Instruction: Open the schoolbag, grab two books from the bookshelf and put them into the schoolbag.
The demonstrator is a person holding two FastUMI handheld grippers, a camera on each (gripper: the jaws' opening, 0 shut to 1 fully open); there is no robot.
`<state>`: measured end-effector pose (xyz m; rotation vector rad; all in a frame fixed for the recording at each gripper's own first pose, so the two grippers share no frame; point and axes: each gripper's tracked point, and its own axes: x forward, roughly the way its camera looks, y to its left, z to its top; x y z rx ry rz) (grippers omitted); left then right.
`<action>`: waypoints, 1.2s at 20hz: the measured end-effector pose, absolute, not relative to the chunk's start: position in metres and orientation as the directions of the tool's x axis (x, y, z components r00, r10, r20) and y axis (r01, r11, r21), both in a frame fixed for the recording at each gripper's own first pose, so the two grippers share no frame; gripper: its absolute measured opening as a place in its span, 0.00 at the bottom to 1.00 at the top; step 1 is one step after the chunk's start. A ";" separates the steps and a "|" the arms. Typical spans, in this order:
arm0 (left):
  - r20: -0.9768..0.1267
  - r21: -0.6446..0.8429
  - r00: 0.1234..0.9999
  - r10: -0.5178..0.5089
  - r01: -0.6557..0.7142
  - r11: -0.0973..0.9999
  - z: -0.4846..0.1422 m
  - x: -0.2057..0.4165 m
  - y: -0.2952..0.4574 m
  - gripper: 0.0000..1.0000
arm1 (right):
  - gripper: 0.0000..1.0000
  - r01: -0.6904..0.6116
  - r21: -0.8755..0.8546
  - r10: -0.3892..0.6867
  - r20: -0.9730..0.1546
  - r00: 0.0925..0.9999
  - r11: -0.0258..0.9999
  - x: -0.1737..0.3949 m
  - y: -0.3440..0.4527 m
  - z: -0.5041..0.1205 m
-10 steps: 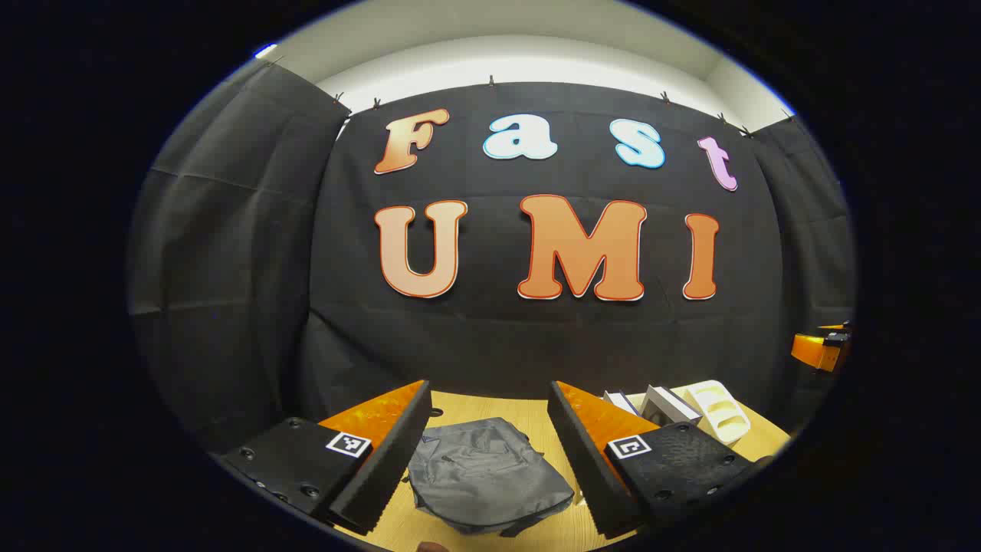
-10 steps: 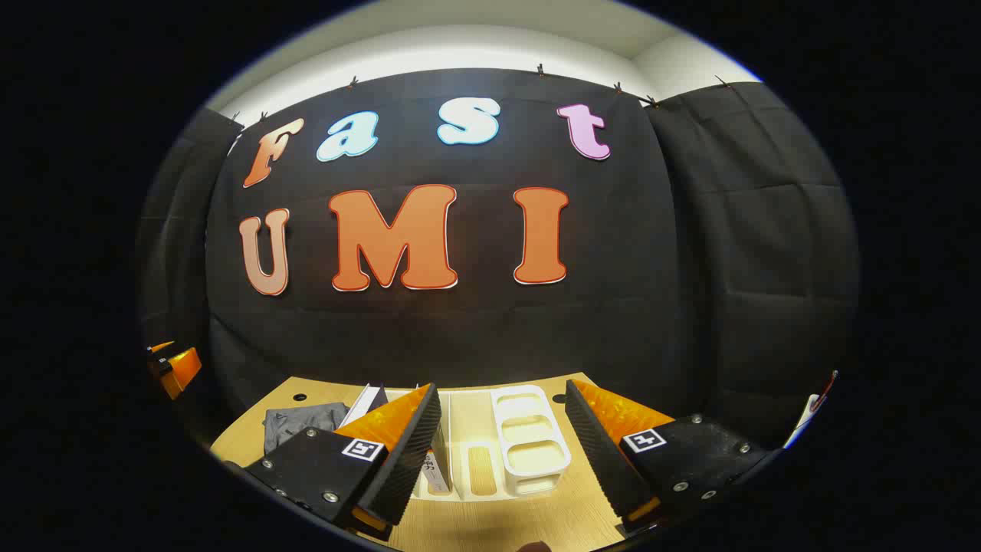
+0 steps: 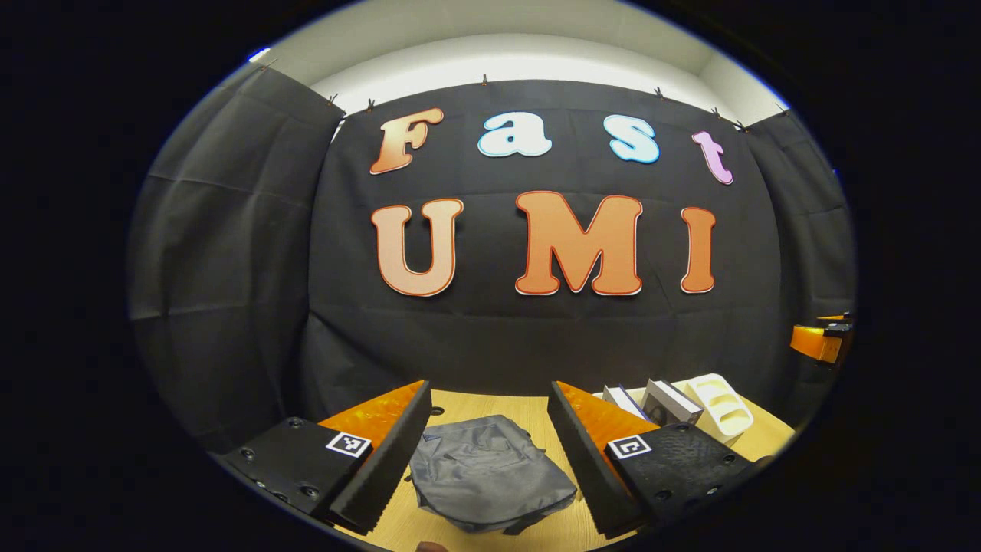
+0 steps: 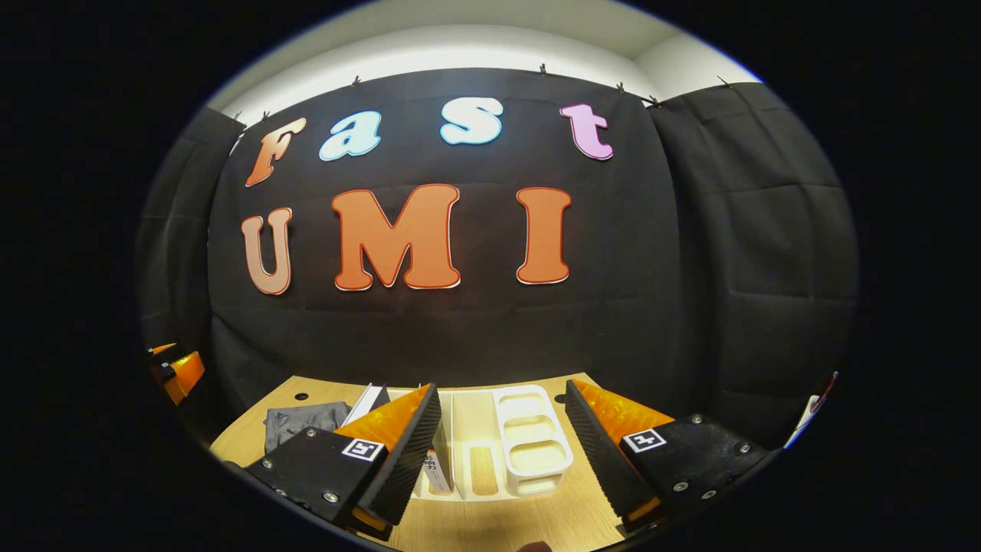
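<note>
A grey schoolbag (image 3: 489,475) lies flat and zipped on the wooden table (image 3: 490,406); in the left gripper view it sits between and beyond my fingers. My left gripper (image 3: 484,460) hangs above it, open and holding nothing. The bag (image 4: 303,422) also appears at the left of the right gripper view. A white bookshelf (image 4: 529,445) lies ahead of my right gripper (image 4: 502,448), which is open and holding nothing. Books (image 4: 438,464) stand in the shelf, partly hidden behind the right gripper's left finger. In the left gripper view the books (image 3: 667,400) and the shelf (image 3: 720,410) sit at the right.
The other gripper (image 3: 821,342) shows at the far right edge of the left gripper view, and likewise at the far left (image 4: 175,371) of the right gripper view. Black cloth walls close the booth behind the table. A small hole (image 4: 300,398) marks the tabletop.
The left gripper view has shifted slightly, so the bag and the shelf sit a little higher. The right gripper view is almost the same.
</note>
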<state>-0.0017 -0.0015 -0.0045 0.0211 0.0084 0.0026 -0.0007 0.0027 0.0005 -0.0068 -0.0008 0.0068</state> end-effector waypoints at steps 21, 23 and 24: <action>-0.104 0.326 0.995 -0.008 0.042 0.944 -0.040 0.027 0.005 0.97 | 0.97 0.041 -0.032 -0.042 -0.050 0.998 0.999 0.004 -0.014 -0.019; -0.132 0.372 0.991 -0.027 0.075 0.925 -0.051 0.028 0.000 0.97 | 0.97 0.048 -0.027 -0.050 -0.062 0.997 0.998 0.002 -0.017 -0.022; -0.153 0.392 0.987 -0.040 0.098 0.915 -0.059 0.028 -0.004 0.97 | 0.97 0.051 -0.024 -0.053 -0.067 0.996 0.998 0.001 -0.018 -0.023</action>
